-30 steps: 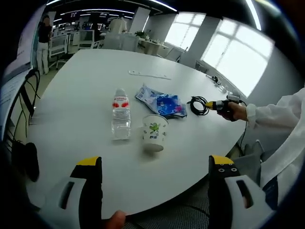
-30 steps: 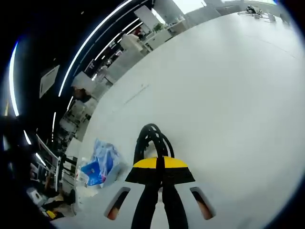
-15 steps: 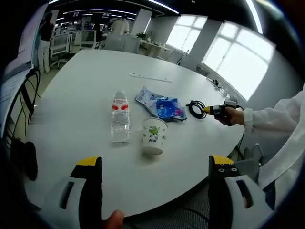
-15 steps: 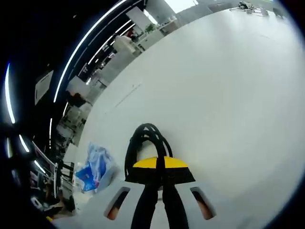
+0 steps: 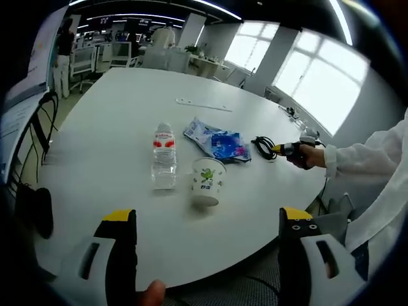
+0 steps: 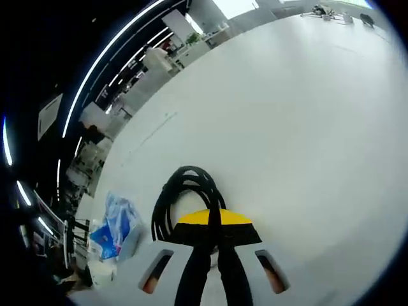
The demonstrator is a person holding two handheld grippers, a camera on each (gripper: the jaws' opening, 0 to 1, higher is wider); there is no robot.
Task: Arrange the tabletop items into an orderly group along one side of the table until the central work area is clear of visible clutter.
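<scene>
In the left gripper view a clear water bottle (image 5: pixel 164 162) with a red label stands on the white table (image 5: pixel 115 108), a white paper cup (image 5: pixel 207 182) right of it, a blue snack bag (image 5: pixel 217 141) behind the cup. A coiled black cable (image 5: pixel 262 146) lies right of the bag, held by my right gripper (image 5: pixel 285 149). My left gripper (image 5: pixel 207 239) hangs open at the near table edge, nothing between its jaws. In the right gripper view my right gripper (image 6: pixel 211 224) is shut on the black cable (image 6: pixel 180 194), with the blue bag (image 6: pixel 115 220) to the left.
A thin white strip (image 5: pixel 204 104) lies farther back on the table. Small items (image 6: pixel 331 13) sit at the far table edge. A black chair (image 5: pixel 38 127) stands at the left side. A person in a white sleeve (image 5: pixel 366 159) holds the right gripper; desks and people fill the background.
Both views have shifted slightly with the hands. In the right gripper view the cable coil and blue bag sit a bit lower and further left; the grip on the cable is unchanged.
</scene>
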